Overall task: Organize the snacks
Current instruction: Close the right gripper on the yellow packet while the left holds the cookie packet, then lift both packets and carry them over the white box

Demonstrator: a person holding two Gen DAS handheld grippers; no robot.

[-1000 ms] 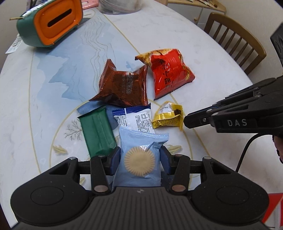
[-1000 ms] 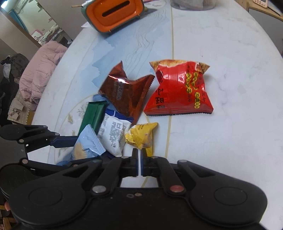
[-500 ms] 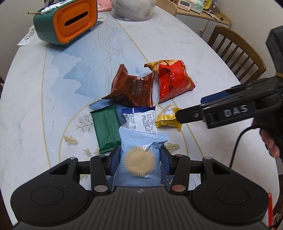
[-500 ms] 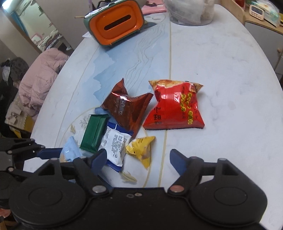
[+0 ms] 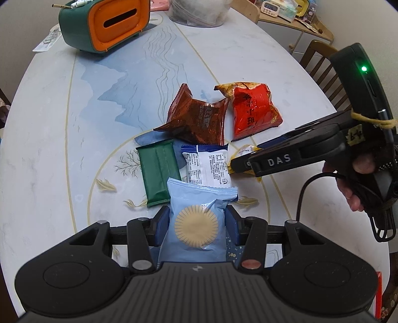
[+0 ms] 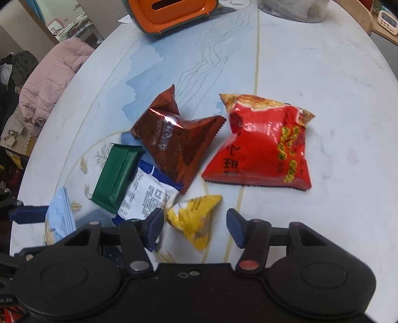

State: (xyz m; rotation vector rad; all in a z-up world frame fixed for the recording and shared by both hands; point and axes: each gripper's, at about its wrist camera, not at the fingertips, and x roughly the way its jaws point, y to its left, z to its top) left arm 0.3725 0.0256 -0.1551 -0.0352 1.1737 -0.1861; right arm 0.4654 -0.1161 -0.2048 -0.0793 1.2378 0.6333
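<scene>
Left wrist view shows the left gripper (image 5: 196, 227) pinching the blue packet (image 5: 197, 218) at the bottom centre of the frame, both pads pressed to its sides. Above it lies the snack pile: green bar (image 5: 159, 171), white packet (image 5: 207, 165), brown bag (image 5: 196, 119) and red bag (image 5: 253, 110) toward the upper middle. From the right edge, the right gripper (image 5: 238, 165) reaches in over the yellow packet (image 5: 245, 150), a hand (image 5: 358, 179) round its grip.

In the right wrist view its jaws stand spread, having just been closing from a wider gape, with the yellow packet (image 6: 195, 217) lying between them at lower centre, not yet pressed by either pad. The left finger sits just beside the white packet (image 6: 146, 196).

The step in hand looks like the pick-up of the yellow packet while the blue one is already held. The next move likely calls for lowering a little so the pads straddle the crumpled wrapper, then closing on it alone, without catching the white packet's edge. The wrapper is thin and slippery-looking, so it may slide out.

All this lies on a pale oval table (image 5: 248, 62) painted with blue mountains and gold lines. An orange-and-green box (image 5: 104, 24) stands at the upper left, a clear tub (image 5: 199, 12) at top centre, a wooden chair (image 5: 323, 64) at the upper right. A pink coat (image 6: 49, 79) hangs at the left edge of the right wrist view.
</scene>
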